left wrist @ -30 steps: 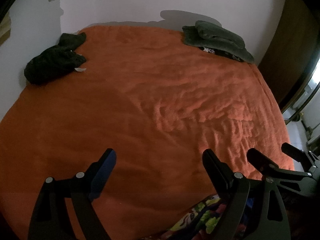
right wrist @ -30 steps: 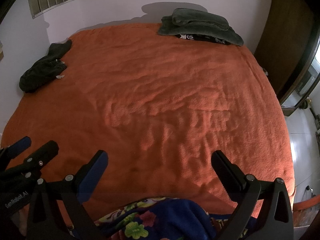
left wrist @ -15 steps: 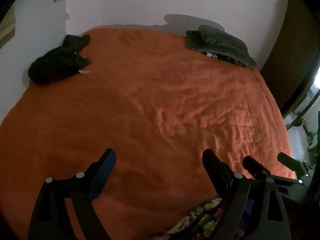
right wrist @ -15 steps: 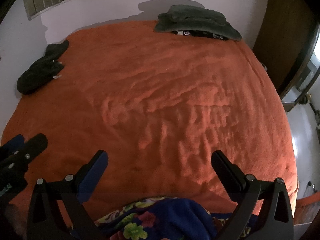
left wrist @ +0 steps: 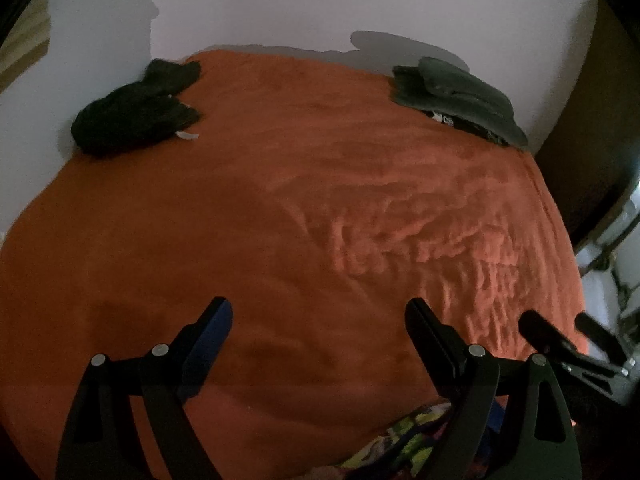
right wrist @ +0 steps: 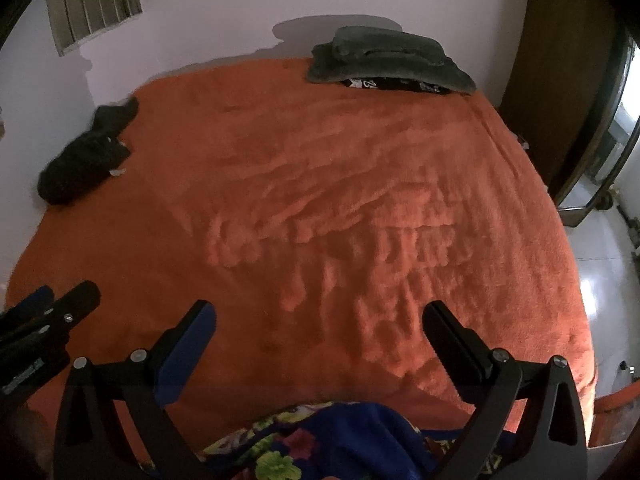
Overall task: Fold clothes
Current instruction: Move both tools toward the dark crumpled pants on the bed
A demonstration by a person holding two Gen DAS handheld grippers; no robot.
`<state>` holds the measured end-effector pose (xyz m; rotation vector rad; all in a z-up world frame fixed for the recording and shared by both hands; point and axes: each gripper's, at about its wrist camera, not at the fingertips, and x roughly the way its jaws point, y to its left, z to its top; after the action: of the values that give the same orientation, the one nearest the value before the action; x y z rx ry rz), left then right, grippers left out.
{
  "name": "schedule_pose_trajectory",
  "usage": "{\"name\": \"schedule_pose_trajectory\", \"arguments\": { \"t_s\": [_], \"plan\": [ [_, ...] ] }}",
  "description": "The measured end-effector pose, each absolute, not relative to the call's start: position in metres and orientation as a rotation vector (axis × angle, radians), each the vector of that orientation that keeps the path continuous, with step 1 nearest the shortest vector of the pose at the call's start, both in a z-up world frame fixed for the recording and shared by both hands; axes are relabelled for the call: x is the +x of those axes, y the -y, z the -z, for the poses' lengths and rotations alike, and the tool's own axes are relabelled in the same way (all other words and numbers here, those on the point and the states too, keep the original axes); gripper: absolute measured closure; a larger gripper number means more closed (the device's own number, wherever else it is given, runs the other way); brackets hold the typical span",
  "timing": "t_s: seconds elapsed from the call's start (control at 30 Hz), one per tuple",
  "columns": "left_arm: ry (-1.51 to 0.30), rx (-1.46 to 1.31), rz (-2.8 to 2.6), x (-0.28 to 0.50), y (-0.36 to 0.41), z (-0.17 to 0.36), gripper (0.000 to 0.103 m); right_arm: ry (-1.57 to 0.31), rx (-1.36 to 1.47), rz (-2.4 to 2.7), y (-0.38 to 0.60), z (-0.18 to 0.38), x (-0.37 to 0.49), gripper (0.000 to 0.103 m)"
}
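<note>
Both grippers hang side by side over the near edge of the bed [right wrist: 360, 184], the left gripper [left wrist: 318, 312] and the right gripper [right wrist: 320, 316] each with jaws spread wide, holding nothing. A crumpled dark garment [left wrist: 132, 116] lies at the far left corner; folded grey-green clothes [right wrist: 384, 64] are stacked at the far right. A flowered cloth [right wrist: 320, 440] sits just below the right gripper.

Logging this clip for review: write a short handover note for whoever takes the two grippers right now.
Left gripper: open, empty, above the orange bedspread.
Right gripper: open, empty, beside it.
Done: folded grey-green stack at the far right corner.
Left: dark crumpled garment at the far left by the wall, unfolded; floral blue cloth at the near edge under the right gripper, looks unfolded.
</note>
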<state>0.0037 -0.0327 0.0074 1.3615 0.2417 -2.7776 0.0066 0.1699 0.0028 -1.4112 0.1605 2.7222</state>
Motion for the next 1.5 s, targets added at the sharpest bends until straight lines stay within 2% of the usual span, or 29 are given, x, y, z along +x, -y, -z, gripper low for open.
{"name": "schedule_pose_trajectory", "arguments": {
  "t_s": [0.17, 0.33, 0.47, 0.67, 0.83, 1.0, 1.07, 1.13, 1.23, 1.33, 1.4, 1.5],
  "plan": [
    [-0.274, 1.175, 2.811, 0.016, 0.033, -0.02, 0.014, -0.183, -1.4, -2.743, -0.173, -0.005, 0.008, 0.0],
    [-0.228, 1.23, 2.79, 0.009, 0.031, -0.021, 0.012, -0.104, -1.39, -2.73, -0.17, -0.007, 0.009, 0.0],
    [-0.217, 1.333, 2.78, 0.0, 0.027, -0.017, 0.012, -0.18, -1.408, -2.785, -0.171, -0.009, 0.011, 0.0],
    [-0.271, 1.383, 2.805, 0.002, 0.035, -0.017, 0.012, -0.26, -1.409, -2.818, -0.171, -0.012, 0.01, 0.0],
    [-0.438, 1.374, 2.876, 0.009, 0.049, -0.023, 0.012, -0.252, -1.456, -2.793, -0.161, -0.007, 0.009, 0.0],
    [-0.291, 1.274, 2.856, 0.017, 0.053, -0.029, 0.012, -0.312, -1.5, -2.786, -0.153, -0.002, 0.01, 0.001],
    [-0.34, 1.26, 2.881, 0.021, 0.06, -0.028, 0.012, -0.334, -1.476, -2.811, -0.149, -0.005, 0.012, 0.003],
    [-0.432, 1.334, 2.857, 0.02, 0.068, -0.024, 0.012, -0.311, -1.439, -2.819, -0.145, -0.011, 0.014, 0.007],
    [-0.455, 1.439, 2.795, 0.013, 0.075, -0.02, 0.012, -0.233, -1.44, -2.823, -0.132, -0.015, 0.014, 0.008],
    [-0.424, 1.436, 2.775, 0.01, 0.082, -0.025, 0.012, -0.248, -1.457, -2.836, -0.123, -0.017, 0.013, 0.008],
    [-0.483, 1.451, 2.782, 0.007, 0.088, -0.032, 0.012, -0.228, -1.451, -2.835, -0.118, -0.019, 0.011, 0.008],
    [-0.478, 1.378, 2.794, 0.001, 0.1, -0.054, 0.012, -0.12, -1.418, -2.83, -0.106, -0.027, 0.005, 0.008]
  ]
}}
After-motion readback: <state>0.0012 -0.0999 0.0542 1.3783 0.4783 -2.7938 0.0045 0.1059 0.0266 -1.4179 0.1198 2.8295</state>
